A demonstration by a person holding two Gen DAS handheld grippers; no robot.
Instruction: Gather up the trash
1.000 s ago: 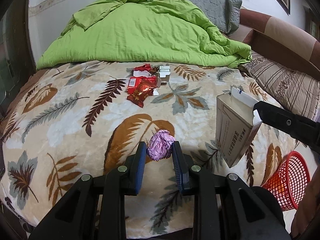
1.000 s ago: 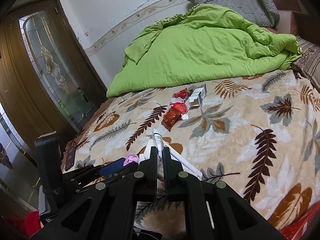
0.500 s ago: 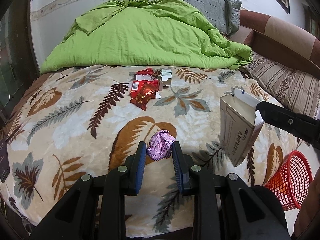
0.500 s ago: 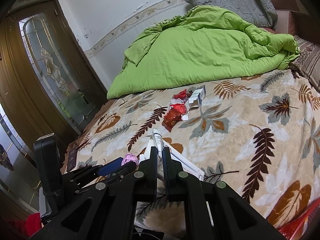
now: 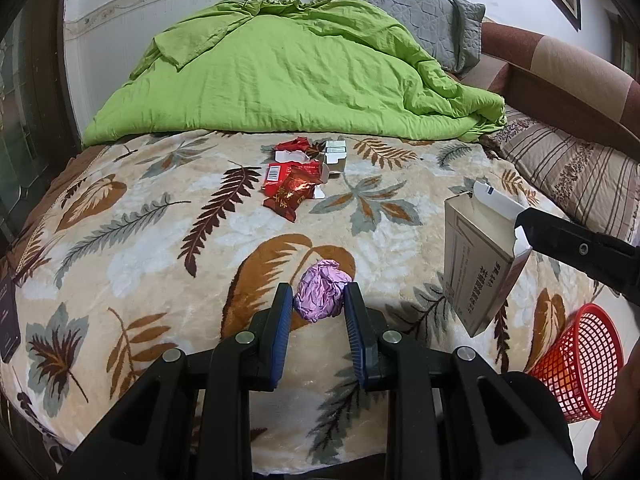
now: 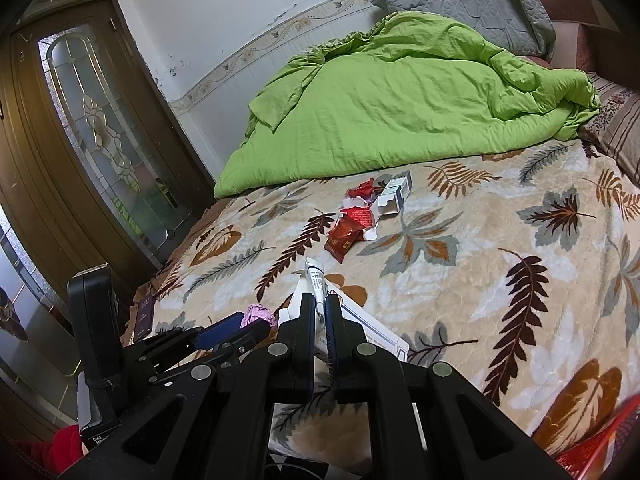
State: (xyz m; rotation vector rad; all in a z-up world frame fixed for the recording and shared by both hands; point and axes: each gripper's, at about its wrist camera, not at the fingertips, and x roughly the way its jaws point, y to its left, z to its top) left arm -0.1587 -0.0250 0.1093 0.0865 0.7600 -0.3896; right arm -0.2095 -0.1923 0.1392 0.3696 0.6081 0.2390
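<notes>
My left gripper (image 5: 317, 303) is shut on a crumpled purple wrapper (image 5: 321, 295) and holds it over the leaf-patterned bed blanket (image 5: 160, 224). My right gripper (image 6: 319, 305) is shut on the flap of an open grey cardboard box (image 5: 478, 264), which hangs above the bed's right side; the box also shows in the right wrist view (image 6: 374, 330). Red snack wrappers (image 5: 294, 190) and small white boxes (image 5: 335, 155) lie further back on the blanket. A red mesh basket (image 5: 580, 364) stands on the floor at the right.
A green quilt (image 5: 296, 72) and a grey pillow (image 5: 408, 8) fill the back of the bed. A striped pillow (image 5: 568, 172) lies at the right. A wooden glass door (image 6: 92, 128) stands to the left. A dark phone-like object (image 5: 8, 320) lies at the bed's left edge.
Both grippers have drawn back slightly from the bed with their loads; the view has widened. The grips have not changed.
</notes>
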